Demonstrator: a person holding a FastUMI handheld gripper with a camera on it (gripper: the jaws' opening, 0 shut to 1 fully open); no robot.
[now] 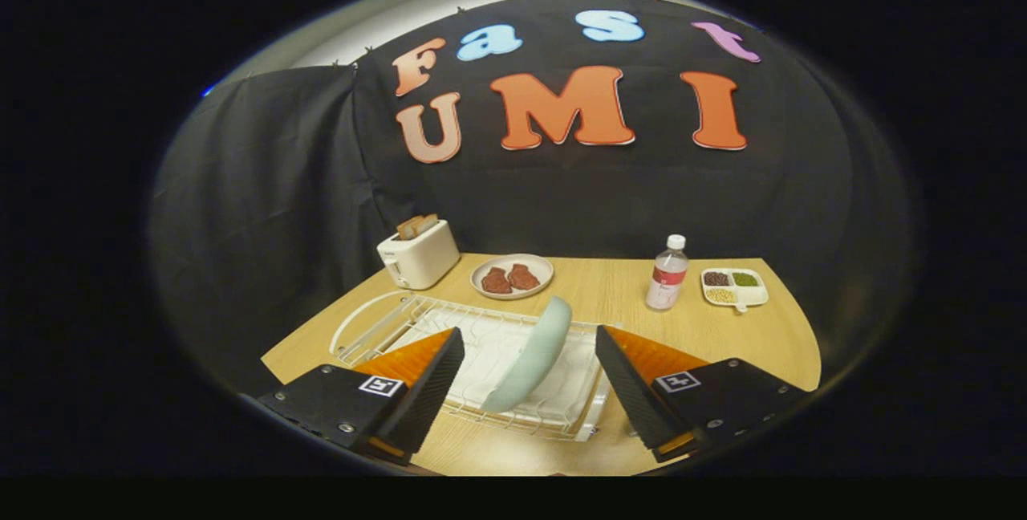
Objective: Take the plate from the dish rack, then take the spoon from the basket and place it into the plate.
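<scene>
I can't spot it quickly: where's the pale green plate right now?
The pale green plate stands on edge in the white dish rack, between the open claw's fingers, untouched, nearer than the meat plate.

Gripper fingers spread wide, pale green plate standing on edge in the white wire dish rack between them, with open room on both sides of the plate. Beyond the rack: white toaster and round plate of brown meat pieces stand close behind it. Right of the rack bare wooden table, with clear plastic bottle and white divided dish farther back.
</scene>
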